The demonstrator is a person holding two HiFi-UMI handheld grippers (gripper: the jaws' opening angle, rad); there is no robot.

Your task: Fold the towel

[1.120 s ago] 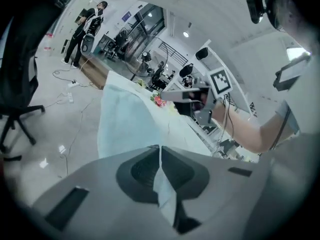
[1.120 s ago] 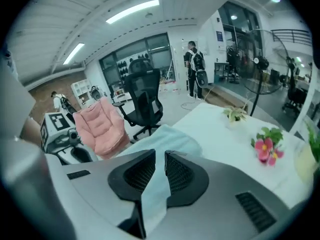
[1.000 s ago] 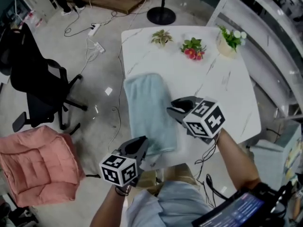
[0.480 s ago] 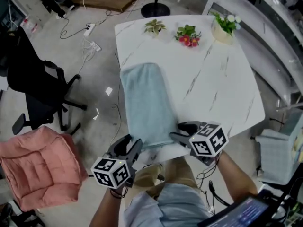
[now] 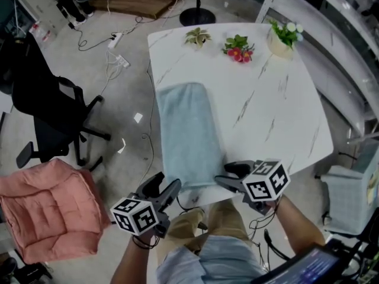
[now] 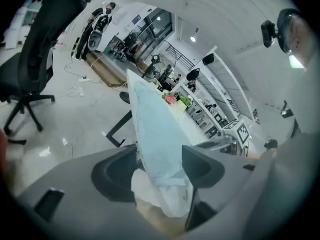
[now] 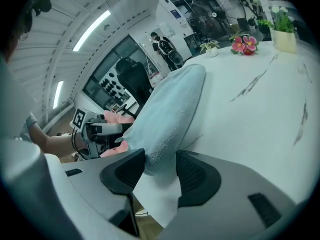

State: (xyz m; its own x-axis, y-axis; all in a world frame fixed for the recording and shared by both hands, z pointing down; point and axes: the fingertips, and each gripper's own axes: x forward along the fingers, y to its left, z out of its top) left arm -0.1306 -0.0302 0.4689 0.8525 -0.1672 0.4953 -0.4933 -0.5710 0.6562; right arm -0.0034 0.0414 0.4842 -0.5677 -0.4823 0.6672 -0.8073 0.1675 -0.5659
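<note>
Count of items: one towel (image 5: 189, 135), two claws, three small potted plants, one tabletop (image 5: 278, 117). The towel is light blue, folded into a long narrow strip, and lies lengthways on the left part of the white marble-patterned tabletop, its near end close to the near edge. My left claw (image 5: 166, 185) stands wide open at the near left corner of the towel; that corner lies between the jaws, but they do not clamp it. My right claw (image 5: 230, 175) is at the near right corner, with its jaws opening; the thick folded edge of the towel sits between them, and the pads are not pressing on it. Each claw carries one cube with square markers. Along the far edge of the tabletop, well apart from the towel, stand the three plants: a small pale-leaved plant (image 5: 197, 36), a plant with red flowers (image 5: 238, 46) and a green plant in a cream pot (image 5: 282, 37). The remaining tabletop is bare white with grey veining. The room has a pale grey floor (image 5: 118, 99). On it, left of the tabletop, stand one black office chair (image 5: 47, 111) and one pink cushioned seat (image 5: 47, 209). One white power strip (image 5: 116, 38) with trailing cables lies beyond them. One round black stand base (image 5: 196, 16) sits just beyond the far edge of the tabletop. A wooden board (image 5: 145, 2) lies further back.
</note>
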